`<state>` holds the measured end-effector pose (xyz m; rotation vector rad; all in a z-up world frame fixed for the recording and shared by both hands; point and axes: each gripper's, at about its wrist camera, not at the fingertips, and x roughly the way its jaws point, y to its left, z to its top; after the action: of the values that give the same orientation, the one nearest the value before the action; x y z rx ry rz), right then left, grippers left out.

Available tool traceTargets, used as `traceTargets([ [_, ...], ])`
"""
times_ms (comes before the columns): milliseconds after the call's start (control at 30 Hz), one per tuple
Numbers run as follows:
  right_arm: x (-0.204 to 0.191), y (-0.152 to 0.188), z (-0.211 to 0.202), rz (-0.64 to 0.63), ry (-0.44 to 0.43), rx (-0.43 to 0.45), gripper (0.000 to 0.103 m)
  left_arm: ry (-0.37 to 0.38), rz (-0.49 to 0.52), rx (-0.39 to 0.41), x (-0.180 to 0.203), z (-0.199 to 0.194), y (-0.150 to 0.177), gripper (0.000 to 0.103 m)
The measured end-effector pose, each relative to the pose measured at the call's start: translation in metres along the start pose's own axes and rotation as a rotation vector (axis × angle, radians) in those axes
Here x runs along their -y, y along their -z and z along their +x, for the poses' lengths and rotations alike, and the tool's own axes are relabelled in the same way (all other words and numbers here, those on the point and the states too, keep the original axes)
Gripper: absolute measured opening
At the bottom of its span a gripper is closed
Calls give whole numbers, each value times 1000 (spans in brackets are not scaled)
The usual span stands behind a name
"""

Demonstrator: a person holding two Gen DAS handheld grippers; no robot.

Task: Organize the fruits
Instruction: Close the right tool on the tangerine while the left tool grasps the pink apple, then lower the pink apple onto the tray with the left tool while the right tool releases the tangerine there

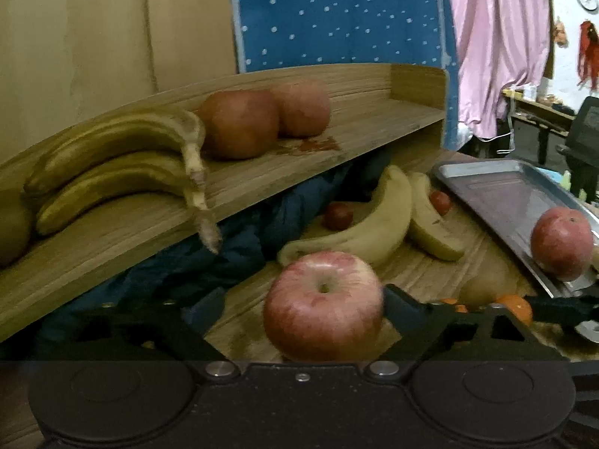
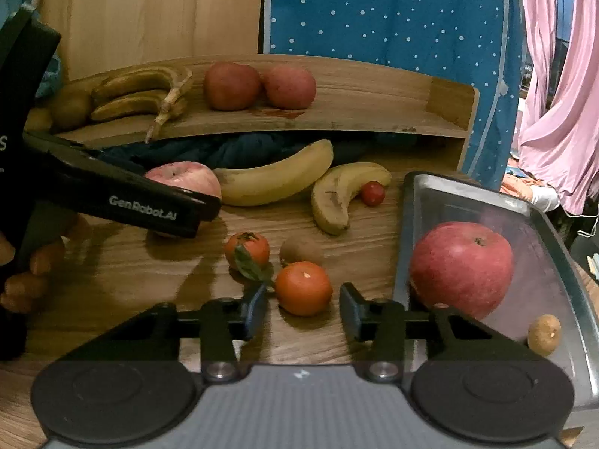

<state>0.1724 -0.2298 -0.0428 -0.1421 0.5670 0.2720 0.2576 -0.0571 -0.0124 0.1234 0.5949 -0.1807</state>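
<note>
Fingers of my left gripper [image 1: 324, 308] close around a pink-streaked apple [image 1: 322, 305] resting on the wooden table [image 1: 423, 273]; my left finger is lost in shadow there, though the right wrist view shows the black arm crossing that same apple. My right gripper [image 2: 303, 308] stands wide, an orange [image 2: 304, 288] between its tips, untouched. Only that view shows the leafy tangerine [image 2: 247, 249] and kiwi [image 2: 301, 250]. A red apple [image 2: 462, 267] sits in the metal tray [image 2: 423, 194]. Bananas [image 1: 112, 172] and two apples [image 1: 239, 123] fill the shelf [image 1: 374, 127].
</note>
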Motion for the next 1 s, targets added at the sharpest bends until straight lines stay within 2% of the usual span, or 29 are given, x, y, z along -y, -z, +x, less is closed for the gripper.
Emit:
traceTargets([
  [33,0,0,0,4,-5,1,40,13,2,3,1,0,0,74],
  [100,1,0,0,9,-2,5,37,34,7,6,3,-1,1,67],
  [267,1,2,-2,24,-6,13,36,39,-5,1,5,-3,2,66],
  [600,3,12,-25,66,-8,59,36,110,-22,-7,23,-32,13,66],
  [1000,23,22,-63,137,50,127,36,203,-8,33,58,-59,10,66],
])
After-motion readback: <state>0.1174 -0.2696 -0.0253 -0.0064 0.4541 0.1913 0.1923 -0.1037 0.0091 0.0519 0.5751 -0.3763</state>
